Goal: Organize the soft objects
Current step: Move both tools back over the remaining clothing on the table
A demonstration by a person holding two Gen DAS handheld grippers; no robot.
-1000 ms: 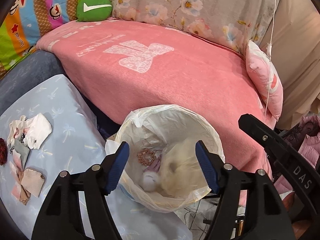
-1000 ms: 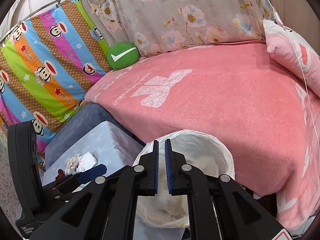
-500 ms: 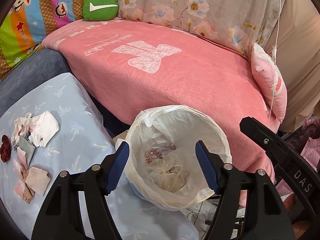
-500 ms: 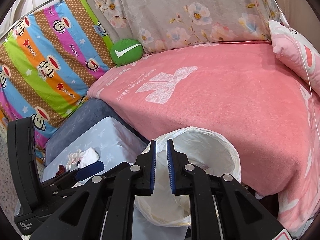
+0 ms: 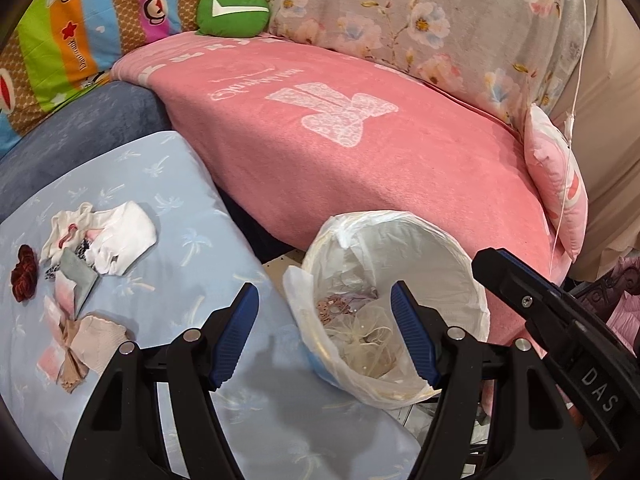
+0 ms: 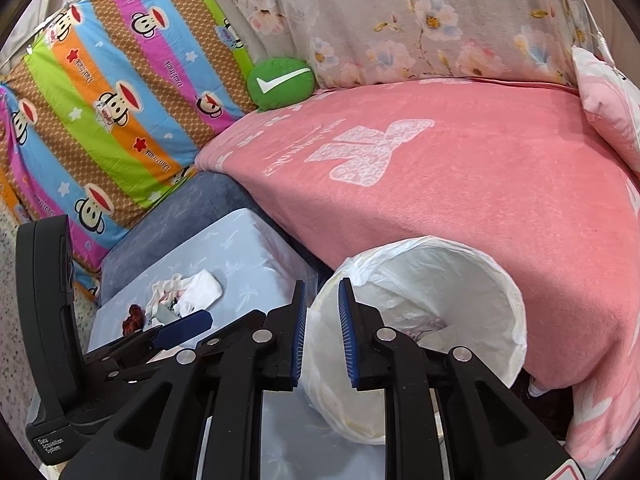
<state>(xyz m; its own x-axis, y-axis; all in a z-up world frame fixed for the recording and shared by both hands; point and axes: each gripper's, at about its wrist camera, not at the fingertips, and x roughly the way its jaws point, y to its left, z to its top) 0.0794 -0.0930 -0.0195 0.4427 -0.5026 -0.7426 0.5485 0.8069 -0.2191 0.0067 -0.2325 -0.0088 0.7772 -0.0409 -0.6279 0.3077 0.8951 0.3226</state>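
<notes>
My left gripper [image 5: 322,320] is open and holds nothing, hovering over the near left rim of a round bin [image 5: 404,218] lined with a white bag. In the bin lie a cream gauze pouch [image 5: 370,340] and a brown lace piece [image 5: 332,306]. Left of it, on a light blue cloth surface [image 5: 180,280], lie a white sock [image 5: 122,236], a dark red scrunchie [image 5: 24,268], a grey piece [image 5: 78,280] and a beige cloth [image 5: 98,338]. My right gripper [image 6: 322,318] has a narrow empty gap between its jaws, beside the bin [image 6: 460,248].
A pink blanket [image 5: 360,152] covers the sofa behind the bin, with a green cushion [image 5: 232,10], a pink pillow [image 5: 560,188] and floral fabric [image 5: 440,20] at the back. A striped monkey-print cloth [image 6: 120,100] hangs on the left. The left gripper's body [image 6: 48,320] fills the right wrist view's lower left.
The cream pouch, blurred in mid-fall one second ago, now lies still in the bin. My left gripper has drawn back towards the blue surface. The right jaws have parted slightly.
</notes>
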